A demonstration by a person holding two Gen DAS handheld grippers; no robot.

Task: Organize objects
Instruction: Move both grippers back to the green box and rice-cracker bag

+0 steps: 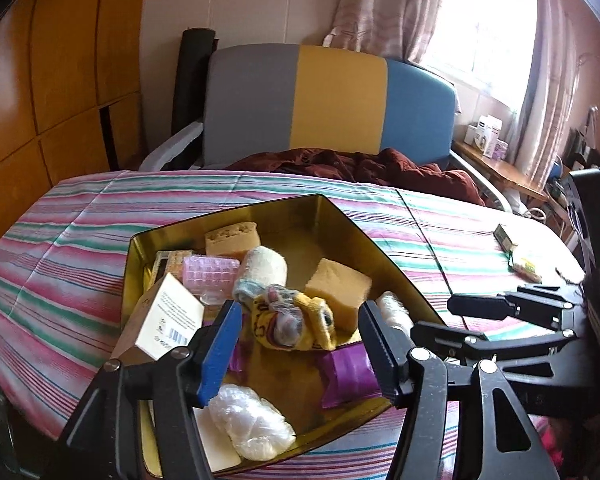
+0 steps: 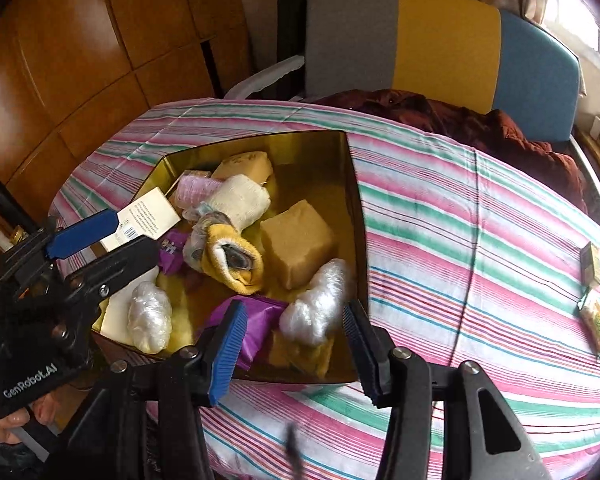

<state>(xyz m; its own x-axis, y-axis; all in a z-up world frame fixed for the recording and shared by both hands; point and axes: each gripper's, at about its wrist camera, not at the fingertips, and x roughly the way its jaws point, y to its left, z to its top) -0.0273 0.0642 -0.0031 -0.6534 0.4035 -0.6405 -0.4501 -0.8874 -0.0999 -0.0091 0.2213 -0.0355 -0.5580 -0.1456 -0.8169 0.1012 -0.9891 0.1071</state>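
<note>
left hand-held gripper (image 1: 300,344): wide apart, empty, over gold tin (image 1: 228,216) | right hand-held gripper (image 2: 296,344): wide apart, empty

Both grippers are matte black plastic linkages joined by round silver screws. The left gripper (image 1: 300,344) carries a ribbed blue pad on one finger (image 1: 219,354) and a black toothed face on the other. The right gripper (image 2: 296,344) shows ribbed blue pads on both fingers. At the lower left of the right wrist frame, white "GenRobot.AI" lettering marks a black housing above bare skin.
</note>
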